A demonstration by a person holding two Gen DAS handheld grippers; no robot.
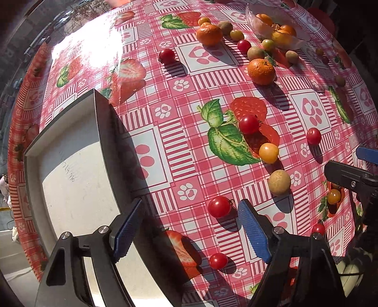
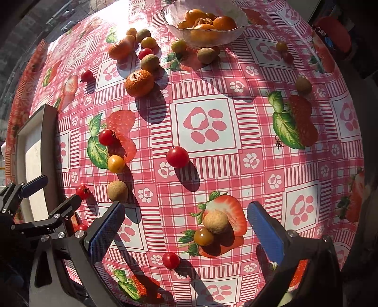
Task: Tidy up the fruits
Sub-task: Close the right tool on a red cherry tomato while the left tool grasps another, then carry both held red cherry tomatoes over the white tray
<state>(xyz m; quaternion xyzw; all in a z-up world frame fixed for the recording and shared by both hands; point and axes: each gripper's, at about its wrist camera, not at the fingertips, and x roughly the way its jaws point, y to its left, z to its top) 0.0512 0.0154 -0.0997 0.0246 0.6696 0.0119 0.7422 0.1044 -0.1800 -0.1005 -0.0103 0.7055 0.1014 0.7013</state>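
Loose fruit lies scattered on a red checked tablecloth: red cherry tomatoes (image 1: 219, 206) (image 2: 177, 156), yellow tomatoes (image 1: 268, 153), brown longans (image 1: 279, 182) (image 2: 215, 222) and tangerines (image 1: 261, 71) (image 2: 139, 83). A glass bowl (image 2: 226, 35) at the far side holds several orange fruits; it also shows in the left wrist view (image 1: 252, 17). My left gripper (image 1: 189, 232) is open and empty, just short of a red tomato. My right gripper (image 2: 186, 233) is open and empty, with a longan and a yellow tomato (image 2: 203, 236) between its blue pads (image 2: 267, 232).
A grey square tray (image 1: 99, 122) with a white floor sits at the left, under my left gripper's left finger; it also shows in the right wrist view (image 2: 47, 132). The right gripper's finger (image 1: 347, 176) shows at the right edge of the left wrist view. The table edge curves round at the left.
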